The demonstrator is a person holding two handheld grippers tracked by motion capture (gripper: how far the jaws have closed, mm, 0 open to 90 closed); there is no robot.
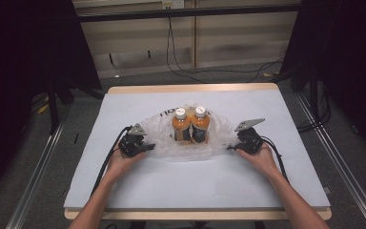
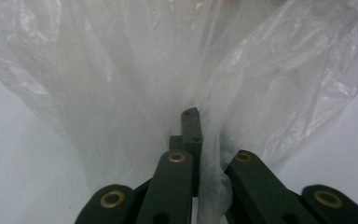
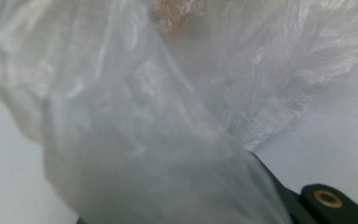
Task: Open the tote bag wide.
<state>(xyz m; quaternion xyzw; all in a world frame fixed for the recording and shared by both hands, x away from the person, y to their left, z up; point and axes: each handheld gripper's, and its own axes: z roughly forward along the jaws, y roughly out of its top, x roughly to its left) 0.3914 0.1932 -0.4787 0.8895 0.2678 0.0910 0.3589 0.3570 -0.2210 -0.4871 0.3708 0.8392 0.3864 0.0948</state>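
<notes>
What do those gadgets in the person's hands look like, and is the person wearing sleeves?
Each hand holds a black device. The left claw and right claw each carry a grey three-cornered plate on top and trail a black cable toward the person. Up close, the jaw links show brass-coloured rivets. The forearms are bare, with no sleeves in sight.

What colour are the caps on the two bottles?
White caps on the two orange plastic bottles, clearest in the high view.

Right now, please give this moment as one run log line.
left tool: shut on plastic bag | right tool: at bag's other side, grip unclear | two orange bottles: upright inside bag | table: grey mat
</notes>
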